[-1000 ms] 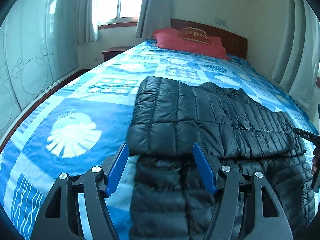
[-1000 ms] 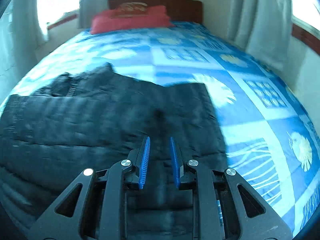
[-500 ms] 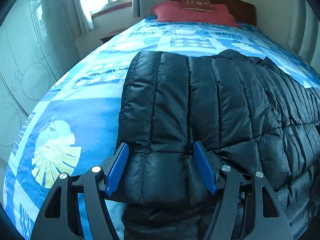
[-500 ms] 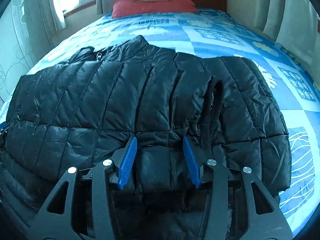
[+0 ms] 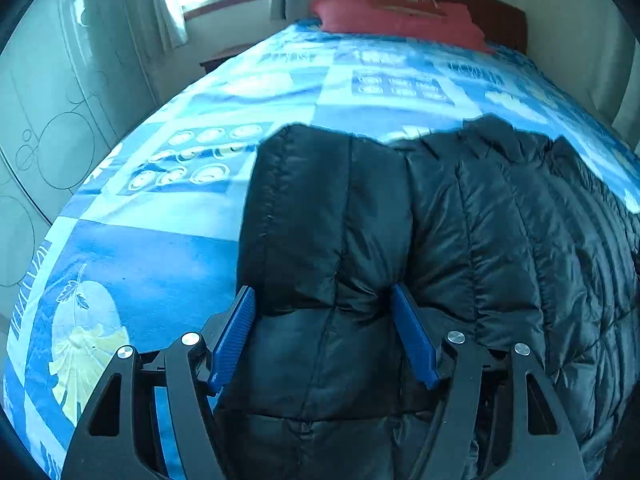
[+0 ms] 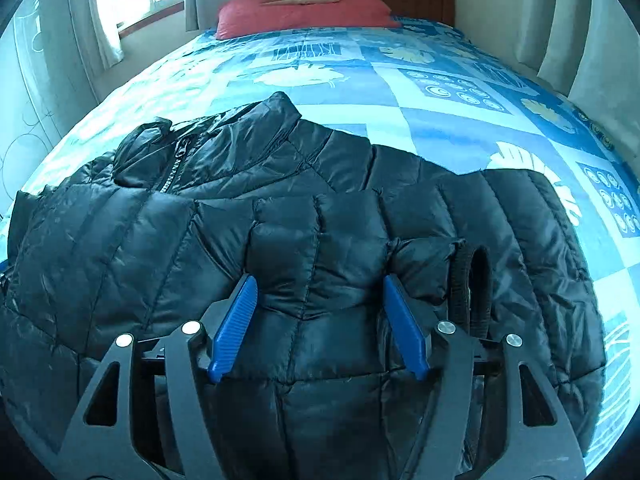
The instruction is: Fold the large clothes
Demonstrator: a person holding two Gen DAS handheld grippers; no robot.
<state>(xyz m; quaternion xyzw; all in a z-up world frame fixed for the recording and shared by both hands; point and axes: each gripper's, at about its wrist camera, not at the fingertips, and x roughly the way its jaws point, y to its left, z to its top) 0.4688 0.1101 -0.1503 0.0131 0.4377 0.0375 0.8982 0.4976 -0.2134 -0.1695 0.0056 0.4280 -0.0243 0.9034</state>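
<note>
Jacket on bed — folded, apparently — tools spread.

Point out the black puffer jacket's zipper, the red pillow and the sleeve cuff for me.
zipper (image 6: 175, 170), right wrist view, on the teeth below the collar
red pillow (image 6: 304, 10), right wrist view, on its front face
sleeve cuff (image 6: 472, 280), right wrist view, on the ribbed cuff's rim
</note>
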